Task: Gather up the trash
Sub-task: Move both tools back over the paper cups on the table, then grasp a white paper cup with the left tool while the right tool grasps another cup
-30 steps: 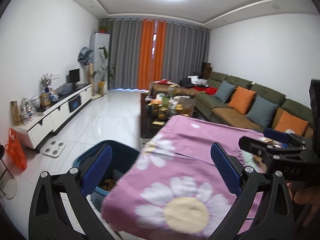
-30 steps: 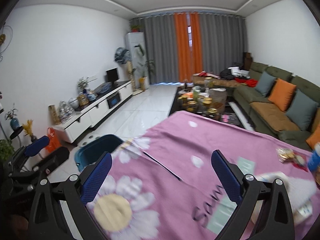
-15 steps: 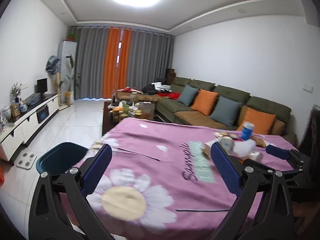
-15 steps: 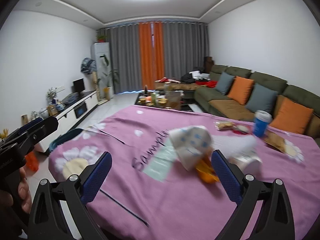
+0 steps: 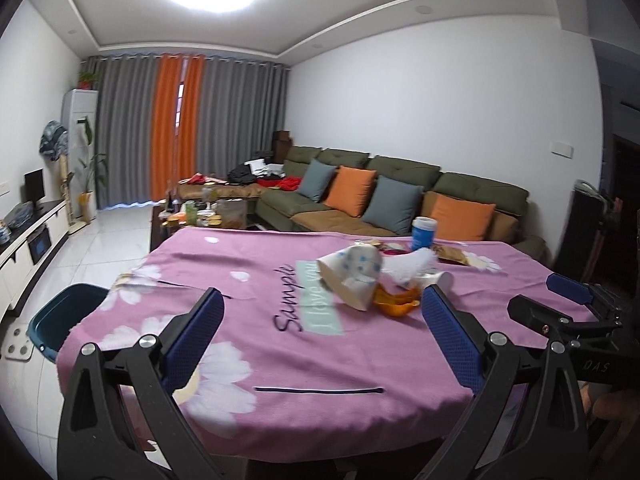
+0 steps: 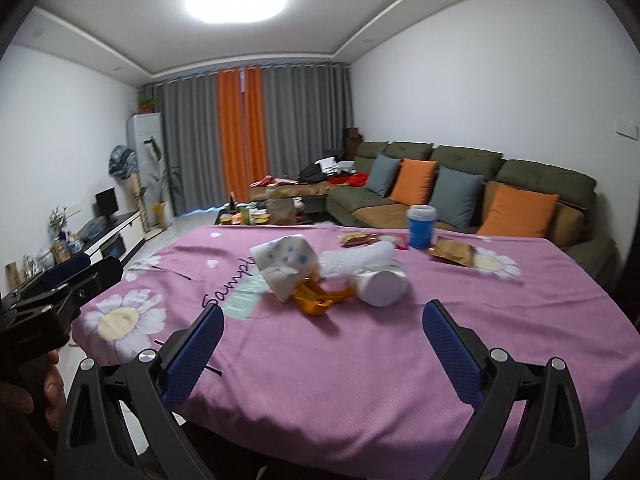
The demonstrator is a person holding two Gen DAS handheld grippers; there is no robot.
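While both grippers are held low at the near edge of the table [image 6: 400, 380], the room is seen spread beyond it. A green sofa [image 6: 472, 184] with orange and grey cushions is set along the right wall, and grey and orange curtains [image 6: 248, 136] are hung at the far end. The table is covered with a pink cloth [image 5: 320, 352] printed with daisies and lettering. A teal bin [image 5: 56, 316] is placed on the floor just beside the table's left corner, seen only from the left wrist.

The trash is gathered near the middle of the cloth. A crumpled paper with blue spots [image 6: 286, 264] is tilted against orange peel [image 6: 316, 300], and a white cup [image 6: 380, 286] is laid on its side, touching a white tissue [image 6: 356, 258]. Farther back, a blue cup [image 6: 420, 226] is stood upright, with a brown wrapper [image 6: 454, 256] to its right and a smaller snack packet [image 6: 354, 238] to its left.

The left gripper [image 5: 322, 336] is held with its blue pads [image 5: 196, 330] wide apart and nothing between them; the trash is well ahead of it. The right gripper [image 6: 322, 354] is likewise spread wide and empty, short of the peel.
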